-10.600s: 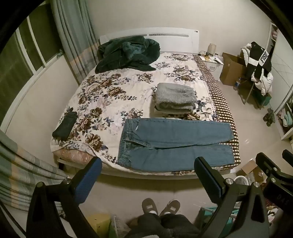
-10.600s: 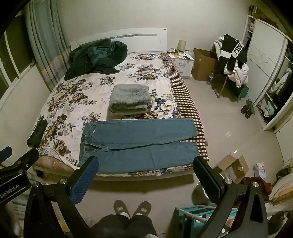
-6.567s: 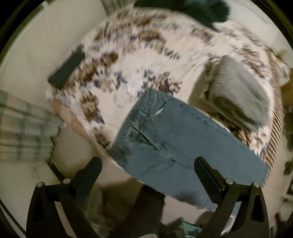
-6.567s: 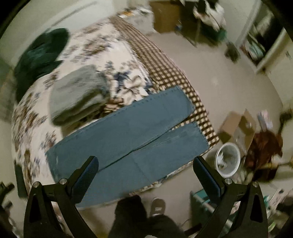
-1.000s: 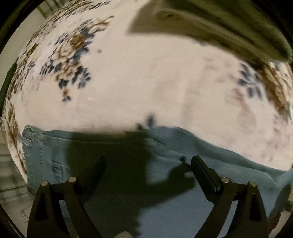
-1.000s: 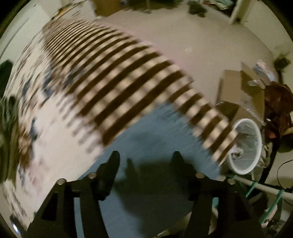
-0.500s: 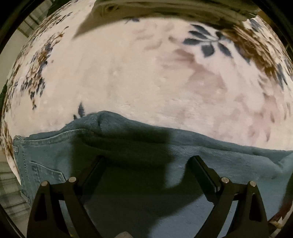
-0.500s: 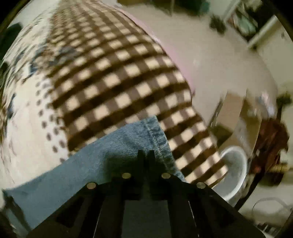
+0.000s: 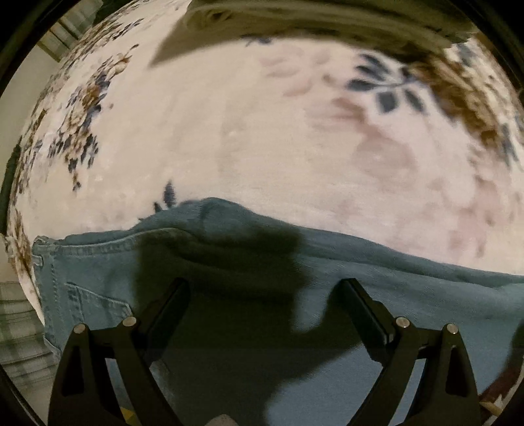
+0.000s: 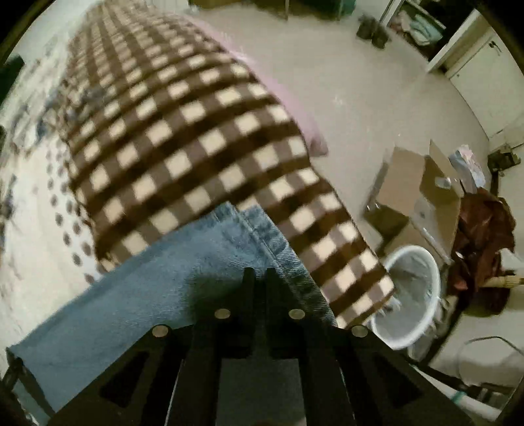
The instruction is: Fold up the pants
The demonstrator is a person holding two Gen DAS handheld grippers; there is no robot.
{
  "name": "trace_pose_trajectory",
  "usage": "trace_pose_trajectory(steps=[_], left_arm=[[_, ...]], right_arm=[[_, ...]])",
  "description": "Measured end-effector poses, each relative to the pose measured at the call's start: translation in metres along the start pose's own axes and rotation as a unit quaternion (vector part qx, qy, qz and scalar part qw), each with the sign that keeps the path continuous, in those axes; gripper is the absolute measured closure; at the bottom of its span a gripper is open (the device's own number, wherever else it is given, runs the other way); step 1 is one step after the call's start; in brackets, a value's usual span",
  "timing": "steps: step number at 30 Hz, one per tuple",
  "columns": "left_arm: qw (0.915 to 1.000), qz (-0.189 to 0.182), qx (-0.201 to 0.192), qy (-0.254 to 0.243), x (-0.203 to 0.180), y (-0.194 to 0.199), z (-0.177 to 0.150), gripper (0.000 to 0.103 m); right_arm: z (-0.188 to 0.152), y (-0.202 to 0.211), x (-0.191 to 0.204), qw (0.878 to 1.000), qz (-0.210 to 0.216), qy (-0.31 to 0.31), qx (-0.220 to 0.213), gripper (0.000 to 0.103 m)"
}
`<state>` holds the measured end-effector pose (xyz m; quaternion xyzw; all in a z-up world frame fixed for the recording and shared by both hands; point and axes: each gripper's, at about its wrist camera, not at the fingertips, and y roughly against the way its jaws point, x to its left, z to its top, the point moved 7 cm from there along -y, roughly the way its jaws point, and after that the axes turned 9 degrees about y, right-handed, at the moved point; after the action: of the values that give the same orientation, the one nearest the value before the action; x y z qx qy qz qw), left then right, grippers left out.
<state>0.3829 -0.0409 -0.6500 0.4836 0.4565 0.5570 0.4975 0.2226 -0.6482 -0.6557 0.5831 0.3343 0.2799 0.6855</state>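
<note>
The blue jeans (image 9: 376, 288) lie on the floral bedspread (image 9: 262, 137), waistband and back pocket at the left. My left gripper (image 9: 263, 288) hovers open just above the seat of the jeans, its fingers apart and holding nothing. In the right wrist view the jeans' leg end (image 10: 183, 262) rests on the brown checked blanket (image 10: 183, 131). My right gripper (image 10: 257, 273) is shut on the leg hem, where two hem layers show side by side.
A folded grey blanket (image 9: 311, 16) lies on the bed beyond the jeans. Right of the bed on the floor stand a white waste bin (image 10: 406, 295) and an open cardboard box (image 10: 422, 190). A white wardrobe (image 10: 475, 59) stands at the far right.
My right gripper has closed on the leg hem and drawn it over, so two hems now lie together. My left gripper stayed open over the seat; the jeans bunched slightly.
</note>
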Motion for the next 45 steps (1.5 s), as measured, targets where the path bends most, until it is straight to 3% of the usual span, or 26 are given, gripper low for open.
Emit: trace_pose_trajectory(steps=[2, 6, 8, 10, 12, 14, 20, 21, 23, 25, 27, 30, 33, 35, 37, 38, 39, 40, 41, 43, 45], left_arm=[[0.9997, -0.023, -0.001, -0.008, -0.011, 0.012, -0.005, 0.007], [0.9964, -0.068, 0.012, -0.049, -0.054, 0.023, -0.024, 0.007], [0.995, -0.066, 0.012, -0.074, -0.074, 0.016, -0.03, 0.007], [0.9949, -0.046, 0.012, -0.089, -0.082, 0.001, -0.028, 0.007], [0.996, -0.033, 0.01, -0.082, -0.078, -0.013, -0.017, 0.007], [0.9973, -0.039, 0.012, -0.061, -0.067, -0.023, -0.003, 0.006], [0.9974, -0.035, 0.005, -0.063, -0.061, -0.027, 0.018, 0.003], [0.9973, -0.037, 0.006, -0.063, -0.065, -0.026, 0.019, 0.003], [0.9968, -0.054, 0.004, -0.06, -0.058, -0.012, 0.021, 0.003], [0.9959, -0.067, 0.005, -0.06, -0.054, -0.003, 0.02, 0.003], [0.9952, -0.072, 0.008, -0.066, -0.05, 0.004, 0.008, 0.003], [0.994, -0.065, 0.024, -0.084, -0.062, -0.006, -0.008, 0.003], [0.9932, -0.05, 0.042, -0.097, -0.063, -0.026, -0.021, 0.003], [0.9922, -0.034, 0.049, -0.109, -0.063, -0.041, -0.026, 0.003], [0.9918, -0.03, 0.046, -0.115, -0.063, -0.048, -0.027, 0.003], [0.9917, -0.031, 0.044, -0.117, -0.062, -0.049, -0.025, 0.003], [0.9914, -0.03, 0.042, -0.12, -0.062, -0.047, -0.028, 0.003], [0.9912, -0.029, 0.041, -0.123, -0.062, -0.05, -0.031, 0.003], [0.991, -0.029, 0.039, -0.125, -0.061, -0.051, -0.031, 0.003], [0.9909, -0.026, 0.04, -0.126, -0.074, -0.046, -0.042, 0.002], [0.9909, -0.025, 0.043, -0.125, -0.075, -0.049, -0.037, 0.002]], right_arm=[[0.0, 0.019, 0.016, 1.0, 0.001, 0.012, -0.017, 0.08], [-0.018, 0.061, 0.087, 0.994, 0.088, 0.05, -0.039, 0.075], [-0.037, 0.054, 0.136, 0.985, 0.155, 0.078, 0.003, 0.075], [-0.056, 0.033, 0.174, 0.976, 0.193, 0.086, 0.058, 0.075], [-0.06, 0.016, 0.191, 0.976, 0.191, 0.083, 0.062, 0.075], [-0.054, 0.006, 0.195, 0.981, 0.177, 0.069, 0.033, 0.076], [-0.06, 0.008, 0.196, 0.978, 0.206, 0.034, -0.005, 0.075], [-0.063, 0.011, 0.193, 0.976, 0.218, 0.029, -0.002, 0.074], [-0.072, 0.022, 0.174, 0.97, 0.242, -0.002, 0.0, 0.052], [-0.079, 0.043, 0.134, 0.968, 0.242, -0.052, -0.039, 0.042], [-0.093, 0.059, 0.087, 0.967, 0.223, -0.105, -0.068, 0.04], [-0.113, 0.058, 0.017, 0.96, 0.189, -0.194, -0.071, 0.04], [-0.132, 0.03, -0.036, 0.932, 0.213, -0.289, -0.048, 0.04], [-0.137, 0.004, -0.058, 0.907, 0.253, -0.336, -0.024, 0.04], [-0.134, -0.019, -0.052, 0.885, 0.299, -0.356, -0.008, 0.04], [-0.134, -0.025, -0.048, 0.883, 0.308, -0.354, 0.003, 0.05], [-0.128, -0.026, -0.044, 0.89, 0.296, -0.346, -0.006, 0.059], [-0.123, -0.017, -0.044, 0.911, 0.259, -0.321, -0.028, 0.073], [-0.119, -0.011, -0.044, 0.921, 0.242, -0.302, -0.05, 0.081], [-0.112, 0.011, -0.057, 0.939, 0.183, -0.27, -0.111, 0.085], [-0.112, 0.017, -0.076, 0.939, 0.158, -0.274, -0.132, 0.085]])
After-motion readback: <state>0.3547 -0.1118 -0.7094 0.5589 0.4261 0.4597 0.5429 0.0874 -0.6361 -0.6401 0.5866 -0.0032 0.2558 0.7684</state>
